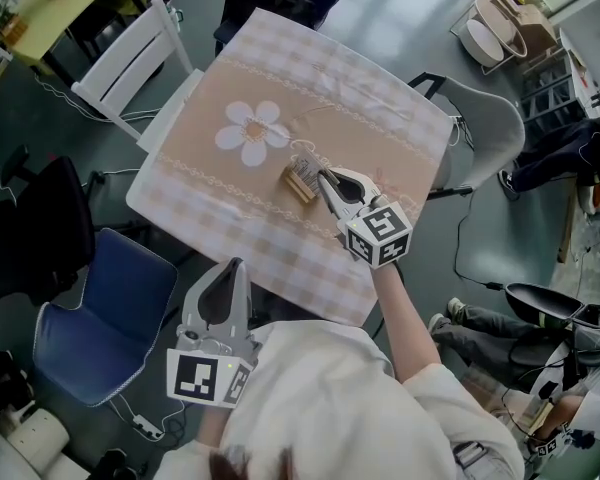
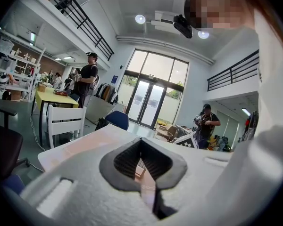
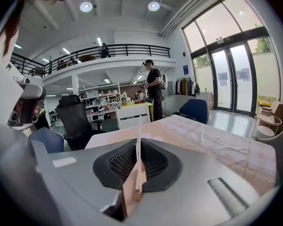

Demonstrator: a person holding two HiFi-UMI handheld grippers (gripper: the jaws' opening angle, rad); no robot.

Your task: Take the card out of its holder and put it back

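1. The right gripper is out over the middle of the worktop. Its fingers are nearly together, pinching a thin white card.
2. In the right gripper view the card stands upright and edge-on between the pads, sticking up past the fingertips.
3. The wooden holder sits on the checked cloth, just beside the right fingertips at about their 9 o'clock in the head view.
4. Can't tell whether the card's bottom edge is seated in the slot or just clear of it. The fingers cover that spot.
5. The holder's long axis looks to run roughly from 10 to 4 o'clock in the head view, close to the line the right gripper points along. That's a judgement, since the block is small.
6. The left gripper is at the near edge of the worktop, at about 7 o'clock from the holder and well apart from it. Its fingers meet at the tips with nothing between them.
7. The right hand is far nearer, so the next move is its job.
8. Key relation: the card's plane has to line up with the slot directly under the fingertips. A small tilt would catch the edge on the wood.
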